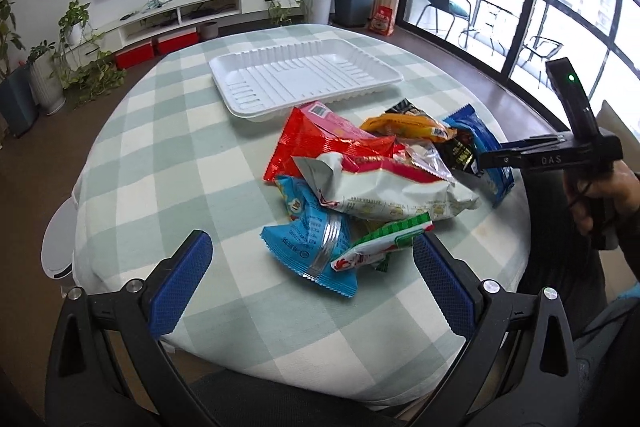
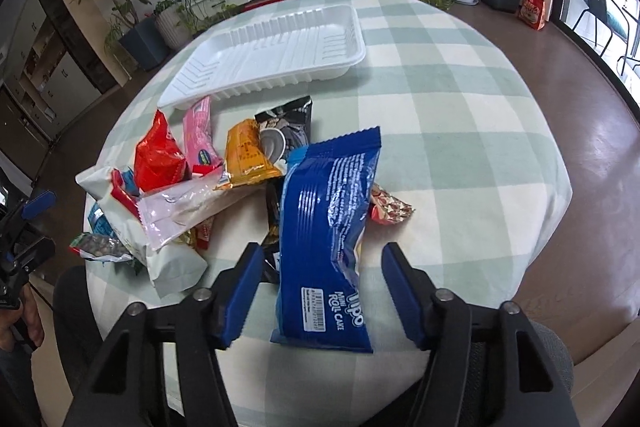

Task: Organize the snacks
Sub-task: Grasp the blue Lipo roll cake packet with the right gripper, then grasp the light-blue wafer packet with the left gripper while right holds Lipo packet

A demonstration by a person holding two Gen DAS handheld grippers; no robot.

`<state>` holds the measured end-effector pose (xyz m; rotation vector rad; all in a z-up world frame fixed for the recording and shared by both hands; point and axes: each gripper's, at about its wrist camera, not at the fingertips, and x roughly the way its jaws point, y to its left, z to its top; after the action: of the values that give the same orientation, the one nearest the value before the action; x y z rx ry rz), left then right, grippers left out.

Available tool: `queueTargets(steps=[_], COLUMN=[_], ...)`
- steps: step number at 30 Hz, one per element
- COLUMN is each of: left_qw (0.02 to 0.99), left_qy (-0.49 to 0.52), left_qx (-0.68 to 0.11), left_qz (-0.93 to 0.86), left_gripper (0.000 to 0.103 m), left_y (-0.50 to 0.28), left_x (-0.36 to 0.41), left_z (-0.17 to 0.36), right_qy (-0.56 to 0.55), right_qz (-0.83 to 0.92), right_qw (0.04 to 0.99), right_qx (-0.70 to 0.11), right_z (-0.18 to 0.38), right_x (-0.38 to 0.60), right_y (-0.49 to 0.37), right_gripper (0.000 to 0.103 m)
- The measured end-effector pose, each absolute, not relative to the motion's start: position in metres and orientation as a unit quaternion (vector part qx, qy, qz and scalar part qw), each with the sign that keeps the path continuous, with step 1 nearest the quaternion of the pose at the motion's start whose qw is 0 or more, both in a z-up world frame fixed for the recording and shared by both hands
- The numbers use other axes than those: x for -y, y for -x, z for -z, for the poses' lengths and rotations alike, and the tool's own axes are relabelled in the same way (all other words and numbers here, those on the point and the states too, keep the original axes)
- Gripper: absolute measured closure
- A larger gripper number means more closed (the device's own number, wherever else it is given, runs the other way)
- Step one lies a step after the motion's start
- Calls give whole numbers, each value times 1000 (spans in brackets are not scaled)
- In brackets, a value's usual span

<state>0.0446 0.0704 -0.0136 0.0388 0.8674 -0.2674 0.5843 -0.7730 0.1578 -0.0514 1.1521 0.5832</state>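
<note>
Blue roll cake packet (image 2: 326, 227) lies lengthwise between the right gripper (image 2: 320, 295) pads, jaws spread and untouching; left gripper (image 1: 312, 281) gapes empty, white tray (image 2: 348, 67) beyond.

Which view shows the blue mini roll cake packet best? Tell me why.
The right wrist view: the blue plastic mini roll cake packet lies full-length between the open right tool, label readable. The left wrist view shows only its ends behind the tool's arm.

The bench (image 1: 168, 155) is being covered by a green-checked cloth, with a white tray (image 1: 304, 77) and a snack-packet heap (image 1: 372, 179) being carried.
</note>
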Motion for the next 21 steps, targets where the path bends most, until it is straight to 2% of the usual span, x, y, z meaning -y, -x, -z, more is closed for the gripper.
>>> queueTargets(steps=[1,2,7,13,15,17,21], left_qw=[898,897,893,886,881,875,855], left_qy=[-22,-25,-38,-72,-80,-79,-103], left_qx=[-418,-419,-421,-415,-425,-435,-454], left_qz=[133,137,155,193,191,196,228], left_gripper=[1,1,5,6,10,18,20], left_y=[-45,-46,-52,-58,-67,-76,-88], left_x=[-69,-67,-64,-60,-63,-68,-62], left_z=[15,17,21,23,29,32,38], right_qy=[22,22,14,-22,-38,-42,-43], right_qz=[-274,-275,-280,-289,-296,-297,-298], right_qw=[795,793,792,794,790,790,790], right_qx=[-541,-543,-542,-535,-536,-534,-534], right_z=[-156,-154,-153,-161,-162,-162,-161], right_x=[773,773,778,788,790,791,793], right_y=[-585,-584,-582,-580,-579,-578,-578], right_gripper=[48,57,71,73,73,73,73])
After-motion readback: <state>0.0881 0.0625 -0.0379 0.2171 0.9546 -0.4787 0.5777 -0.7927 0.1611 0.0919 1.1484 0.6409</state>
